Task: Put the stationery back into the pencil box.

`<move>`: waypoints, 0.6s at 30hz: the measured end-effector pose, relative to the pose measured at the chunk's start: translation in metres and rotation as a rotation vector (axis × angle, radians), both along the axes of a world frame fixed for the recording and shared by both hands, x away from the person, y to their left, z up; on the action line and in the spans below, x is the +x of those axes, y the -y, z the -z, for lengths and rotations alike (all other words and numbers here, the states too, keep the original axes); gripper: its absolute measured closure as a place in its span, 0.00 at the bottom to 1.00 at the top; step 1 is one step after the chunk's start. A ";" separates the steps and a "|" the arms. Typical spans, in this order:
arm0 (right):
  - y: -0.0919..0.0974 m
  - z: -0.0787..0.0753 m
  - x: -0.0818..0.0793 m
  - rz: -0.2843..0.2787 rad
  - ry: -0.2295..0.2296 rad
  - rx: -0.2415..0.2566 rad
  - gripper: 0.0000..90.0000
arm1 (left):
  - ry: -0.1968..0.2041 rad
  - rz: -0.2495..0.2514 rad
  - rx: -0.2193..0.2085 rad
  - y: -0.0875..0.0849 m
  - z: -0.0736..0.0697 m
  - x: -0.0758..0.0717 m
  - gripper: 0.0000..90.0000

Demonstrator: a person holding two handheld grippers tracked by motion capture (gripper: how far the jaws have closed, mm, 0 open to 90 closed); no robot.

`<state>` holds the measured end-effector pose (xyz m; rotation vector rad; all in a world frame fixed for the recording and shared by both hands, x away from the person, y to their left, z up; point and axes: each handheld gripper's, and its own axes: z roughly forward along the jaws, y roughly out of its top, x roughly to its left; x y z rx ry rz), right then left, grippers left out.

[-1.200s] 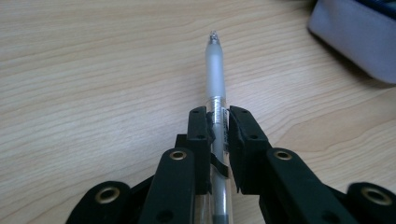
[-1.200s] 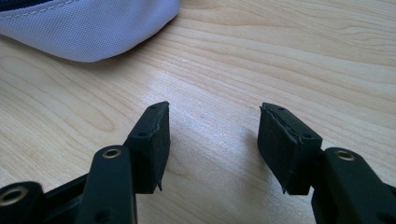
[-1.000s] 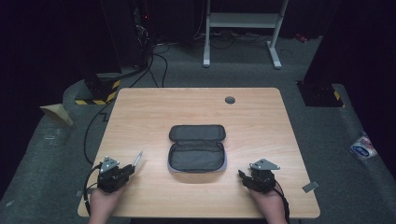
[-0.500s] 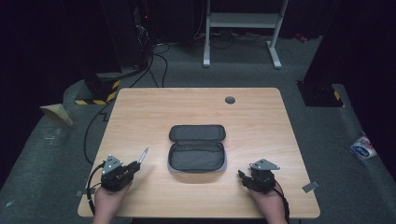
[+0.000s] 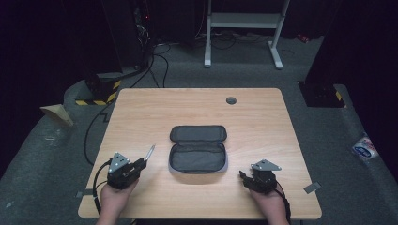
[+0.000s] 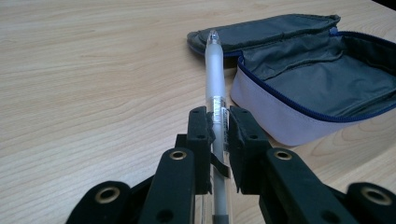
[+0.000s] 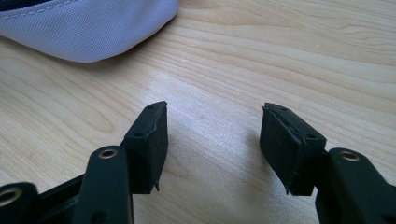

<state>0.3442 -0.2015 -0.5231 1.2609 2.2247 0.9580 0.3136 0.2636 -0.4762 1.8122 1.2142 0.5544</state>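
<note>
Clamped in the left claw (image 6: pixel 218 128) near its middle, the pen (image 6: pixel 214 79) is held just left of the open pencil case (image 5: pixel 198 150) — light, stiff, slippery plastic, best gripped mid-barrel. The right claw (image 7: pixel 212 140) is held half open — empty — right of the case.

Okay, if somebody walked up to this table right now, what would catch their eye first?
Probably the open grey pencil case lying unzipped in the middle of the wooden table. Next, the frosted pen clamped in the left claw, near the table's front left and angled toward the case. The right claw sits open with nothing between its jaws, low over bare wood at the front right.
</note>
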 end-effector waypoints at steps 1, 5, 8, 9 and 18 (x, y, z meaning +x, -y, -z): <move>0.000 0.000 0.000 -0.001 -0.001 0.000 0.46 | 0.000 0.002 0.005 0.002 -0.002 0.002 0.88; 0.000 0.000 0.000 -0.005 -0.004 -0.001 0.46 | 0.031 0.007 0.008 0.013 -0.010 0.006 0.88; 0.001 0.000 0.000 -0.006 -0.005 -0.001 0.46 | 0.045 0.011 0.009 0.020 -0.016 0.006 0.88; 0.001 0.000 0.000 -0.006 -0.004 -0.001 0.46 | 0.052 0.017 0.012 0.023 -0.018 0.006 0.88; 0.001 -0.001 0.000 -0.010 -0.008 -0.003 0.45 | 0.077 0.057 0.042 0.043 -0.032 0.008 0.88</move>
